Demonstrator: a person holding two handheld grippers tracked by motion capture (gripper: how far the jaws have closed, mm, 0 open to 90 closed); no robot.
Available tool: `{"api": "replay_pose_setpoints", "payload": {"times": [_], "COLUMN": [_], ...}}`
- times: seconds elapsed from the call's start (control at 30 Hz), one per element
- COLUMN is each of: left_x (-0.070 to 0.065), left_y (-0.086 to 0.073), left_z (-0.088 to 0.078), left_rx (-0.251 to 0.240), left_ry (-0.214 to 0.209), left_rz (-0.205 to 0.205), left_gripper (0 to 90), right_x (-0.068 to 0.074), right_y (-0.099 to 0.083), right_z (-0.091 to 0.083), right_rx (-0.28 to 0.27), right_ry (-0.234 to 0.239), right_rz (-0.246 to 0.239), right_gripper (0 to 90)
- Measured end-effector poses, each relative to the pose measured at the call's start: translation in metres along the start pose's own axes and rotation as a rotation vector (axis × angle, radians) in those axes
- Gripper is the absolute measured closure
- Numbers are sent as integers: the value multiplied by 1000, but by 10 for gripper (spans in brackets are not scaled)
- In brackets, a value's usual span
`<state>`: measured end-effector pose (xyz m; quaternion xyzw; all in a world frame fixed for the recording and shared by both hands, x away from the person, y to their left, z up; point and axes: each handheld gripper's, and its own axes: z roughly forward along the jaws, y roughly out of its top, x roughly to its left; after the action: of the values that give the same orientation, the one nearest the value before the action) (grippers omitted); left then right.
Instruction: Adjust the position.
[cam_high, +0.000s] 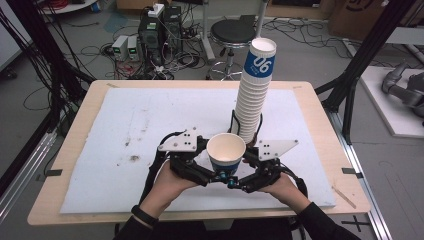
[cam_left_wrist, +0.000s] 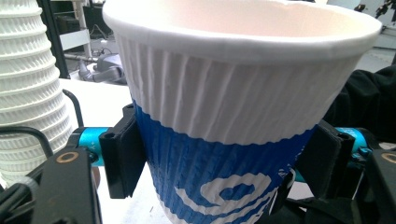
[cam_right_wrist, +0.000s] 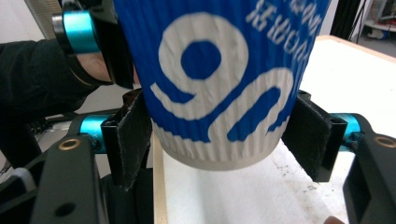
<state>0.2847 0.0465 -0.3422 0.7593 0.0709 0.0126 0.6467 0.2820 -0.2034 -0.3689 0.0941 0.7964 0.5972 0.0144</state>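
Cup (cam_high: 226, 152) held off the surface (cam_high: 125, 120) near its front edge, left tongs (cam_left_wrist: 224, 163) and right tongs (cam_right_wrist: 219, 140) both clamped on it, cup stack (cam_high: 252, 100) just behind. Step looks like a handover; next, one pair must release.

"06" in big white digits on the blue band of the top cup (cam_high: 261, 61) of the cup stack (cam_high: 251, 105), high view. Same "06" on the blue band of the single cup (cam_right_wrist: 219, 79) in the right gripper view, seen upside down; small white lettering above it at the frame's top edge, too cut off and blurred to read. Left gripper view: only the top of a white digit on the cup's blue band (cam_left_wrist: 224, 186), not readable by itself.
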Motion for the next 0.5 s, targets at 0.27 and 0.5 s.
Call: {"api": "replay_pose_setpoints", "payload": {"times": [0.27, 0.5], "left_x": [-1, -2], "left_y": [0, 4], "left_z": [1, 1], "left_rx": [12, -10], "left_ry": [-8, -15], "left_rz": [-6, -19], "left_gripper": [234, 152], "right_x": [0, 0], "right_y": [-1, -2], "right_z": [1, 2], "right_rx": [6, 20], "right_ry": [16, 20], "right_rz": [0, -4], "right_gripper": [312, 312]}}
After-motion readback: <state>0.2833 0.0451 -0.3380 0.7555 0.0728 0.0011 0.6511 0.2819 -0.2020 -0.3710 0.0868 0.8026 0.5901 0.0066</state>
